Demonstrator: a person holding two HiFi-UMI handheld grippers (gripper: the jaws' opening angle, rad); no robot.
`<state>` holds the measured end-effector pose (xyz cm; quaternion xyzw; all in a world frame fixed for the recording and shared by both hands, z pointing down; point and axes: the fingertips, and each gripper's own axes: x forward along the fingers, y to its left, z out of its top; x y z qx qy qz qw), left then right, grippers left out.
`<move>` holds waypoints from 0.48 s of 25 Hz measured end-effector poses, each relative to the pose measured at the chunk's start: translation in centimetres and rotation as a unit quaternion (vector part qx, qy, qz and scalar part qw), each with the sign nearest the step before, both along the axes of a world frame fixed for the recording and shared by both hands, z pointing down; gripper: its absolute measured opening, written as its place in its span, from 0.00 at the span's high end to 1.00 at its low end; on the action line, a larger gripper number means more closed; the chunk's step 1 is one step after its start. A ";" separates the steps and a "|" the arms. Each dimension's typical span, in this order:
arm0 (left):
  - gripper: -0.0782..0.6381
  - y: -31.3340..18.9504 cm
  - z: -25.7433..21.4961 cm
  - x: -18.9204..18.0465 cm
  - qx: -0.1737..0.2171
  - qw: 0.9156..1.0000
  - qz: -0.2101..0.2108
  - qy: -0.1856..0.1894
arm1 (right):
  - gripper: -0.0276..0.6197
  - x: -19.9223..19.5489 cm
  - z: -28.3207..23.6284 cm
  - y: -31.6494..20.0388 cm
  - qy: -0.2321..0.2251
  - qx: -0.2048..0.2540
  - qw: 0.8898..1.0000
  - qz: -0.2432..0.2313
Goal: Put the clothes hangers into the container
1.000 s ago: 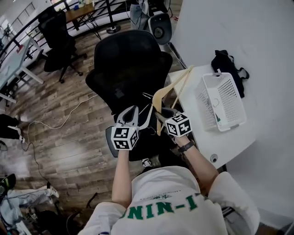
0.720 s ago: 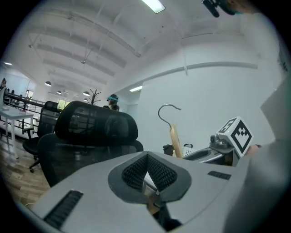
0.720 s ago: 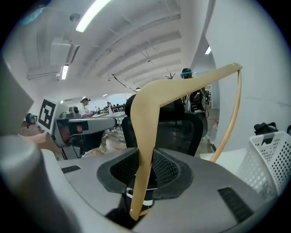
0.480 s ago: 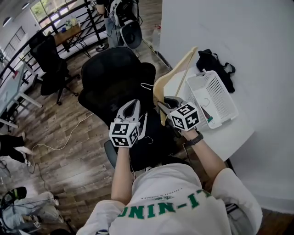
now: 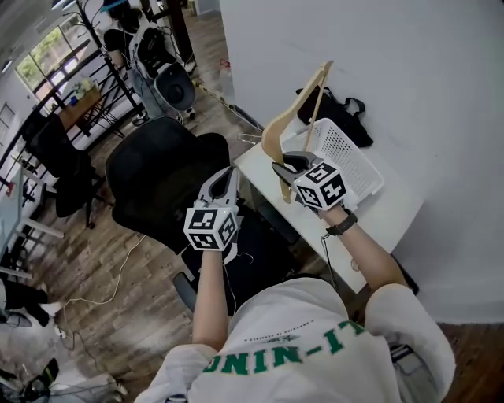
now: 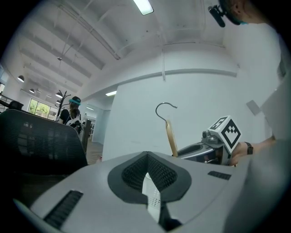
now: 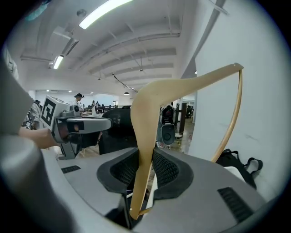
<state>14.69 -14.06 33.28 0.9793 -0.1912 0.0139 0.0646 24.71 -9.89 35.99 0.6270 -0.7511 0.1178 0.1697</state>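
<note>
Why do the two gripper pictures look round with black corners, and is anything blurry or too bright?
Left gripper view: a very wide lens, so the corners go black and the ceiling lines bow; the ceiling lamp glares plain white. Right gripper view: the same round frame; the wooden hanger close up looks sharp. Head view: even light and no hard shadows, but the windows are washed out.

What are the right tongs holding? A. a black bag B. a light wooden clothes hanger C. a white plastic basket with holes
B: the right tongs grip the light wooden clothes hanger by one of its arms, with a pad pressed on each side.
</note>
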 end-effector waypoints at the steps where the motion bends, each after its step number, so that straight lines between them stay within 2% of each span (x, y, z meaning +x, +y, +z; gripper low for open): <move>1: 0.89 0.4 0.0 1.1 0.001 1.000 0.008 0.001 | 0.79 1.2 -0.1 0.5 0.005 0.000 1.000 0.009; 7: 0.89 2.3 -1.2 9.0 -0.002 0.998 0.063 0.010 | 0.79 9.8 -0.6 3.1 0.027 -0.023 0.997 0.064; 12: 0.89 4.1 -1.0 13.7 -0.002 0.995 0.101 0.008 | 0.78 14.3 0.7 5.1 -0.044 -0.042 0.994 0.091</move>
